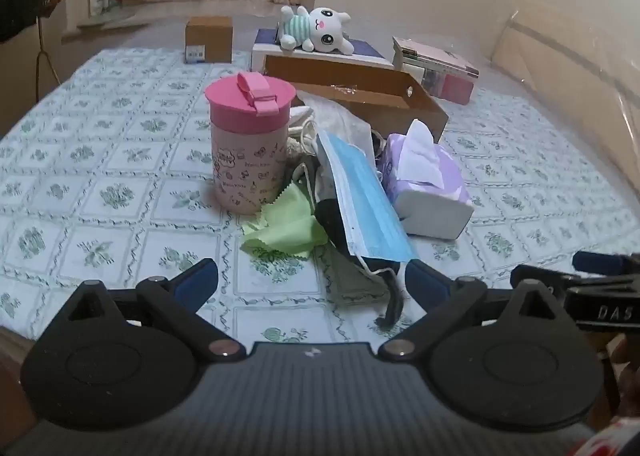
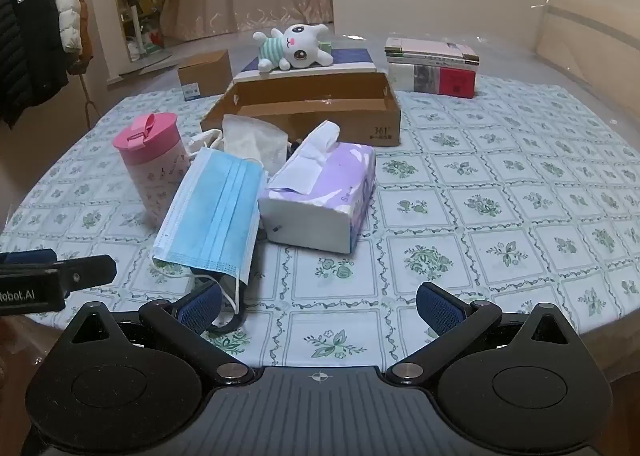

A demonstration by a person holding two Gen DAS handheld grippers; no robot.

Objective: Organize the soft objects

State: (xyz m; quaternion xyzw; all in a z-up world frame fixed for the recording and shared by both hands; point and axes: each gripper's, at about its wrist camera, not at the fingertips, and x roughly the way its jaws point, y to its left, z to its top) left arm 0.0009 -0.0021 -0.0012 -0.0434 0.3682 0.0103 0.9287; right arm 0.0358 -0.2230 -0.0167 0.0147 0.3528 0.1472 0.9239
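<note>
A blue face mask point(image 1: 366, 204) point(image 2: 214, 212) lies on a pile of soft things mid-table, over dark cloth point(image 1: 332, 212) and beside a green cloth point(image 1: 284, 228). A purple tissue pack point(image 1: 426, 184) point(image 2: 320, 196) sits to its right. A white plush bunny point(image 1: 316, 30) point(image 2: 294, 48) lies on a box at the back. An open cardboard box point(image 2: 308, 108) point(image 1: 360, 92) stands behind the pile. My left gripper point(image 1: 312, 280) is open, just short of the mask. My right gripper point(image 2: 318, 306) is open and empty, near the table's front edge.
A pink lidded cup point(image 1: 250, 144) point(image 2: 152, 168) stands left of the pile. A small cardboard box point(image 2: 206, 74) sits at back left, stacked books point(image 2: 434, 66) at back right. White crumpled tissue point(image 2: 254, 140) lies behind the mask. The flowered tablecloth point(image 2: 500, 216) covers the table.
</note>
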